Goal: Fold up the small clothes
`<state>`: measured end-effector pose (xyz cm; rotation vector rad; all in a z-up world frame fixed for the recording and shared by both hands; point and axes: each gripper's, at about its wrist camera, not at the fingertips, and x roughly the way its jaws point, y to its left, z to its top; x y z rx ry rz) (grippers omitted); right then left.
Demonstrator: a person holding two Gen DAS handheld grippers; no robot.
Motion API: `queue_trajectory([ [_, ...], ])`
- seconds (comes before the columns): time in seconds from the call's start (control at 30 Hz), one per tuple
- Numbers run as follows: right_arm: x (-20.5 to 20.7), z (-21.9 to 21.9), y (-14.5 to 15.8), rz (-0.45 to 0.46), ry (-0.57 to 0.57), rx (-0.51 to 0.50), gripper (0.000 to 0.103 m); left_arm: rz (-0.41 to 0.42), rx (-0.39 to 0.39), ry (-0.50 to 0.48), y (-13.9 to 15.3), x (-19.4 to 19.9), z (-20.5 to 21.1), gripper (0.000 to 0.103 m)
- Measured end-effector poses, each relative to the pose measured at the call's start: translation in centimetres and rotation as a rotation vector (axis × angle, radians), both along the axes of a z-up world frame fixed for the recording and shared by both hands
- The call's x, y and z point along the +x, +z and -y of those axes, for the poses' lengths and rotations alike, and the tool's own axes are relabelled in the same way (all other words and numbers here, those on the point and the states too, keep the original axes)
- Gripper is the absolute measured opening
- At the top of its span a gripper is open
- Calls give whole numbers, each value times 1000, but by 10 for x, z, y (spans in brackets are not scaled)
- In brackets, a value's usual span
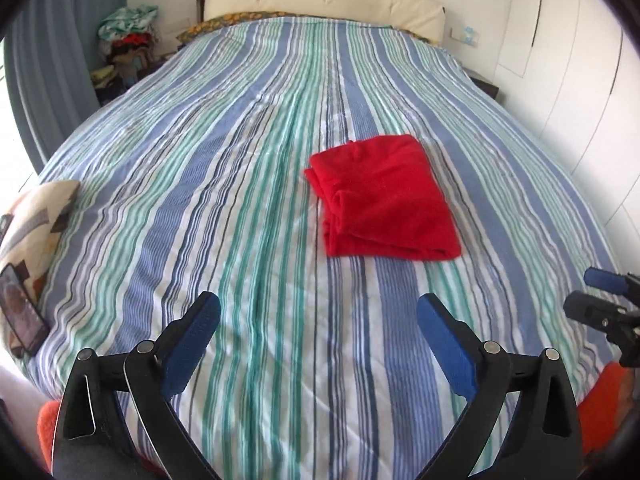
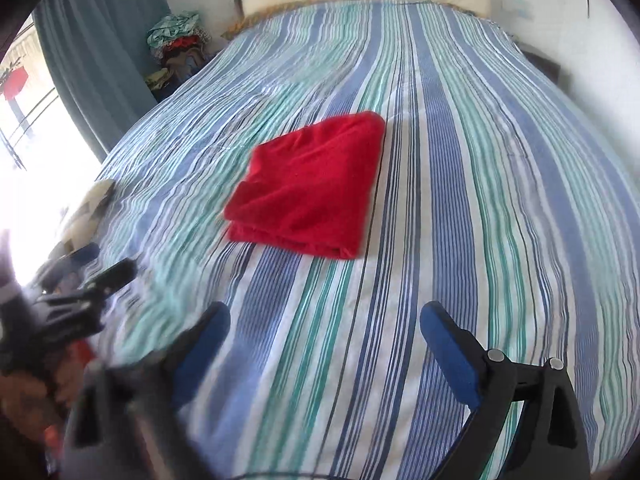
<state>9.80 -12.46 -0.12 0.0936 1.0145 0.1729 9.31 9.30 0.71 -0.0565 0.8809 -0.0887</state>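
Strong daylight pours in from the window [image 2: 24,120] on the left, blowing that edge out to white glare. The striped bedspread [image 1: 240,200] is evenly bright, shadows faint. Fisheye bending bows the edges, corners black. The right wrist view smears, worst lower left.

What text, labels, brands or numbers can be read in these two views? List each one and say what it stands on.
No readable text in either view.
Red folded garment: plain, no label or print showing.
Striped bedspread: stripes only.
Phone leaning on the patterned cushion: screen lit, content too blurred to read.
White wall fitting beside the headboard: blue marks, too small to read.
Left gripper and right gripper: no markings visible.
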Motion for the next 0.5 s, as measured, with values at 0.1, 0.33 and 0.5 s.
queue_trajectory([
  [0.1, -36, -2, 28, -3, 0, 28, 96, 3, 36, 29, 12, -16, -3, 99],
  [0.33, -86, -8, 73, 3, 22, 86, 99, 38, 98, 107, 41, -51, -13, 100],
  [0.5, -85, -31, 83, 125, 2, -157, 102, 58, 72, 158, 42, -52, -19, 100],
])
